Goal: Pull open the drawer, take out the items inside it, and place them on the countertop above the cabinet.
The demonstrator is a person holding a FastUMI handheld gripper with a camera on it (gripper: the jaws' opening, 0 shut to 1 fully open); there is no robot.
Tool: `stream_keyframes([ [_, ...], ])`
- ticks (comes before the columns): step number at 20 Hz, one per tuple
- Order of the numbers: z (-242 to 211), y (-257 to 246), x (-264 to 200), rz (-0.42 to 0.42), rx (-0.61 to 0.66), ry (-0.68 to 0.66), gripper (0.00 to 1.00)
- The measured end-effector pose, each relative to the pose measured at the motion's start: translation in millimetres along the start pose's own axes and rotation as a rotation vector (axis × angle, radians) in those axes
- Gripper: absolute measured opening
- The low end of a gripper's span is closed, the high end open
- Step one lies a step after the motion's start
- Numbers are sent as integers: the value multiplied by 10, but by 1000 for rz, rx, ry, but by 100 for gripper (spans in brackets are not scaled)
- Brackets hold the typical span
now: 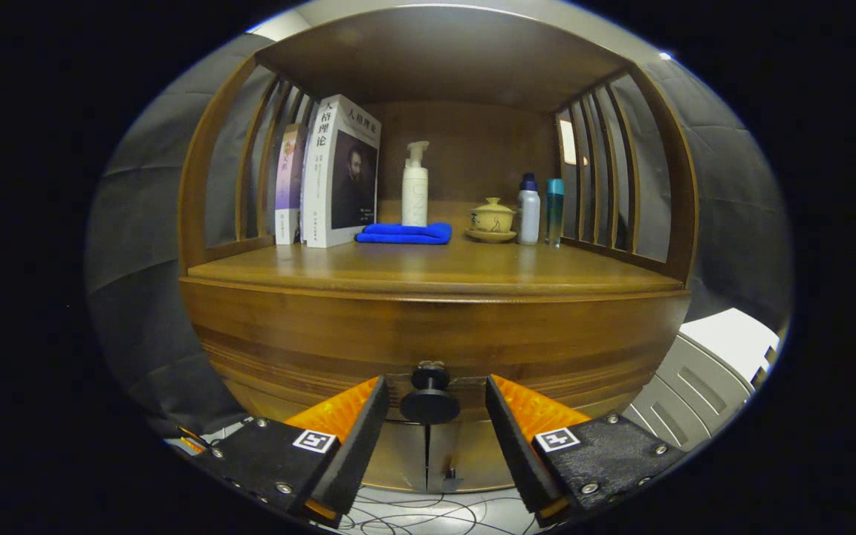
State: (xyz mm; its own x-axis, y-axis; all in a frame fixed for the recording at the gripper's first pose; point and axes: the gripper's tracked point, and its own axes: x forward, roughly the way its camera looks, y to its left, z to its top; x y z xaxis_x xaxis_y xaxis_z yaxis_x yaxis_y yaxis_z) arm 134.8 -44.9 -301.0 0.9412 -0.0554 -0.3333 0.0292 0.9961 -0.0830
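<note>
**Gripper lined up on drawer knob, not yet gripping**

Nearest: the gripper sits with its two fingers spread wide, one on each side of the dark round drawer knob. A clear gap shows on both sides of the knob, so neither finger presses it; nothing is held. The straddle looks deliberate: the knob is centred between the fingers so that closing would pinch it for a straight pull.

Just behind the knob is the drawer front, a curved wooden panel that looks fully closed (fisheye bends it, so a slight gap would be hard to tell). The items to take out are inside and hidden. Below the knob, two lower cabinet doors meet at a seam.

Above the drawer, the countertop has bare wood along its front half, which is likely where the items should land. Farther back: a folded blue cloth with a white pump bottle just behind it, upright books to one side, and on the other a small lidded teacup on a saucer, beside a white bottle and a teal bottle.

Judged stage: very start, drawer unopened.
</note>
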Motion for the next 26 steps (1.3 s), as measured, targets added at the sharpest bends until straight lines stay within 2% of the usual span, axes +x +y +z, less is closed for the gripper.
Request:
stream_keyframes([
  [2,10,28,48,19,13,-16,76],
  [6,-9,72,84,42,37,-24,50],
  [12,-71,82,43,72,111,-87,40],
  [17,-92,71,40,50,37,-85,29],
  [26,-185,51,-347,48,33,-75,28],
])
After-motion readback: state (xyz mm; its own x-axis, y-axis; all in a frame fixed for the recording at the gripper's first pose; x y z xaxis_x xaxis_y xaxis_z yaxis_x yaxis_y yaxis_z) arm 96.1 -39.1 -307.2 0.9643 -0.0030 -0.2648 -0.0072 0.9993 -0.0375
